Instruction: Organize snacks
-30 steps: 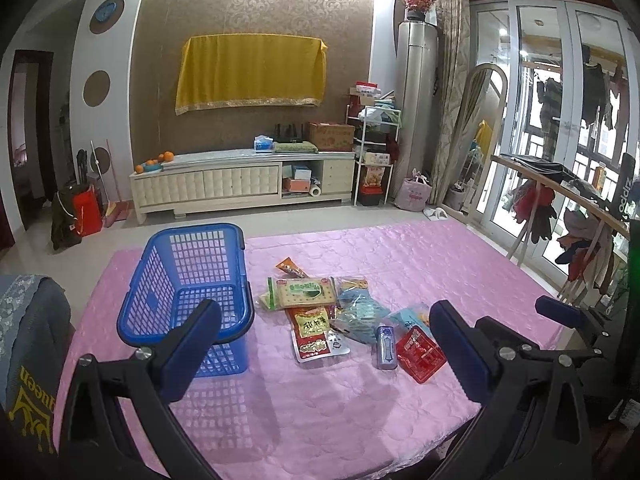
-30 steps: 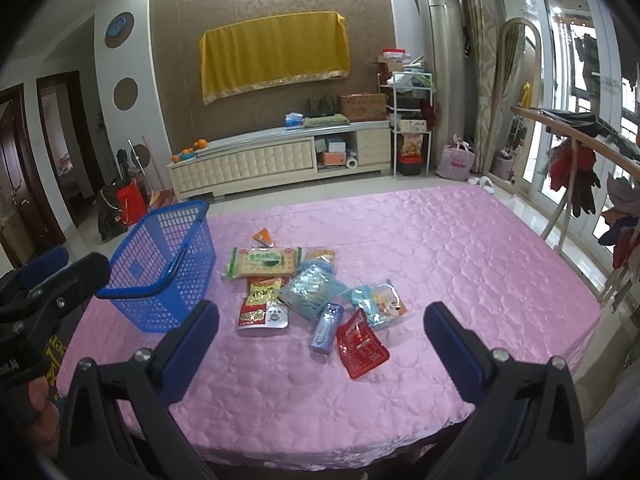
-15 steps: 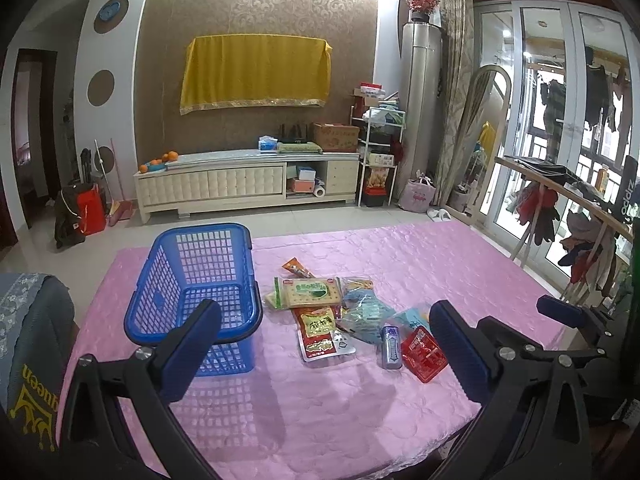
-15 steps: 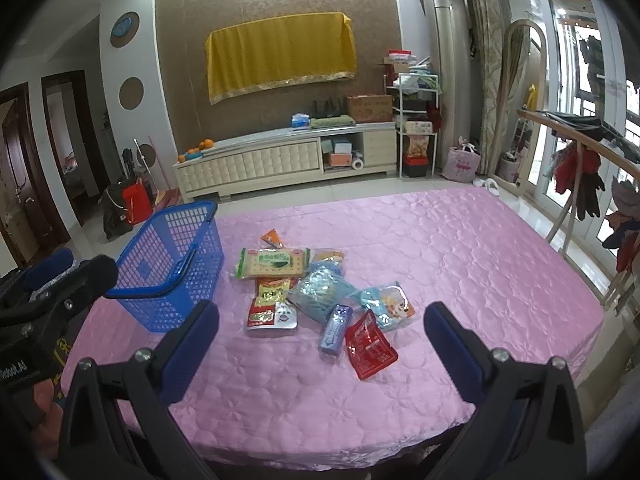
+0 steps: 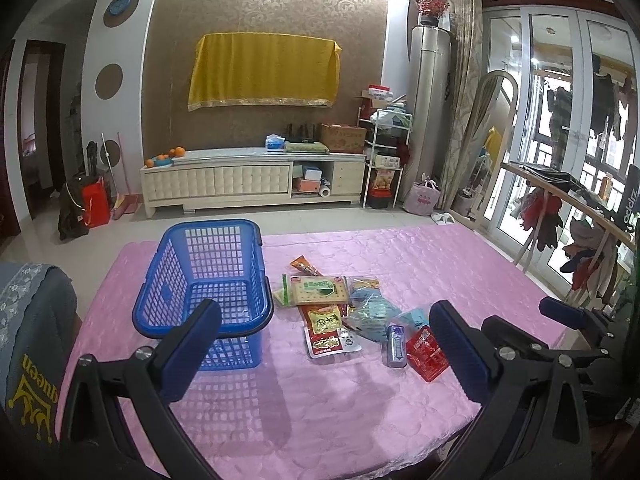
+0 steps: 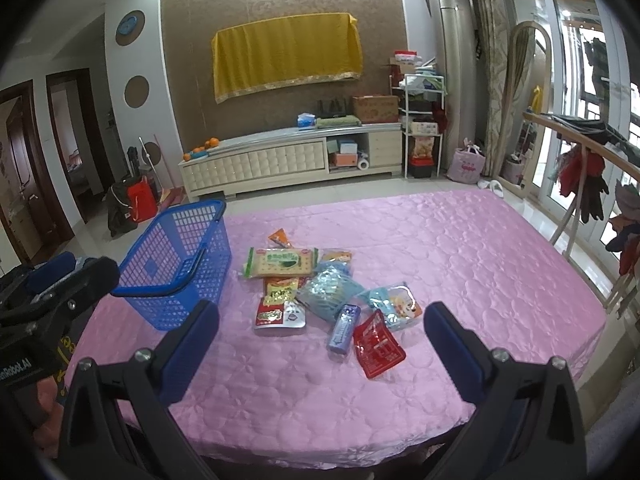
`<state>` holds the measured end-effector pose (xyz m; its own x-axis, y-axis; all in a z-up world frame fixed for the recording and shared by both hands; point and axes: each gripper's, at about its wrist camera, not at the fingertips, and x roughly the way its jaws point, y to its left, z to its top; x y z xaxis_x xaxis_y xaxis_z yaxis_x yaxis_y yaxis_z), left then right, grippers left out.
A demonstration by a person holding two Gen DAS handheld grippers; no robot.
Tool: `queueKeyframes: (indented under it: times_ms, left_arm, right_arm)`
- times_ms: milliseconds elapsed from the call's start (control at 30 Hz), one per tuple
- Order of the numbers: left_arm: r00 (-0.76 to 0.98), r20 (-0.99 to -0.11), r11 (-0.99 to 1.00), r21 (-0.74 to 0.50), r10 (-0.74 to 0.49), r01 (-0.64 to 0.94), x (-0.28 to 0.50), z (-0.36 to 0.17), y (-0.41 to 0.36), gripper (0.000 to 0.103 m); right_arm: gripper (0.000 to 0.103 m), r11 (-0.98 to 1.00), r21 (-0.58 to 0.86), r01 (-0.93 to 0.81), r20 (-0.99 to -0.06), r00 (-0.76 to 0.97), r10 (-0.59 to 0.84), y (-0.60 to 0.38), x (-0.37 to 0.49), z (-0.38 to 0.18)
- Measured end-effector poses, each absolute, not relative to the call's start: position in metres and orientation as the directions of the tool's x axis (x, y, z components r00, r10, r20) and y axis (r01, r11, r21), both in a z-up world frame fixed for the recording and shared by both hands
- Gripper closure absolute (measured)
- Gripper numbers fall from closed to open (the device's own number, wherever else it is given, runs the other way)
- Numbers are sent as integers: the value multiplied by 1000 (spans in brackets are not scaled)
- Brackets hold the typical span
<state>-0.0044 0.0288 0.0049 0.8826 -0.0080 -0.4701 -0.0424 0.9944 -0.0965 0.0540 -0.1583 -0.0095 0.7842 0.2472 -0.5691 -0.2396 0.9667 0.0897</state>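
A blue plastic basket (image 5: 208, 276) (image 6: 180, 260) stands empty on the left of a pink quilted table (image 5: 420, 256) (image 6: 460, 248). Right of it lies a loose pile of snack packets: a green cracker pack (image 5: 318, 290) (image 6: 280, 262), a red-and-yellow pouch (image 5: 326, 330) (image 6: 278, 306), a light blue bag (image 6: 330, 290), a small blue stick pack (image 5: 396, 346) (image 6: 344, 328) and a red packet (image 5: 426, 354) (image 6: 378, 344). My left gripper (image 5: 324, 354) is open and empty above the table's near edge. My right gripper (image 6: 320, 350) is open and empty, also short of the pile.
A chair back with a grey cover (image 5: 28, 340) stands at the table's left. A white TV cabinet (image 5: 240, 182) lines the far wall. A wooden rail hung with clothes (image 5: 568, 208) runs along the right side by the glass doors.
Both grippers have drifted slightly, so the basket and the snacks sit a little further right in each view. Both stay open and nothing on the table has moved.
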Motion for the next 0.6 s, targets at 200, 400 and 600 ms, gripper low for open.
queueKeyframes:
  times_ms: [200, 400, 600]
  left_arm:
    - [884, -468, 994, -96, 1, -51, -7, 6, 33, 0]
    - [888, -459, 990, -113, 22, -82, -9, 6, 40, 0]
    - [884, -467, 987, -133, 23, -96, -5, 7, 50, 0]
  right_arm:
    - [0, 965, 91, -248, -565, 785, 255, -155, 55, -6]
    - [0, 960, 99, -262, -572, 774, 271, -152, 63, -1]
    - [0, 948, 91, -304, -568, 766, 300, -139, 71, 6]
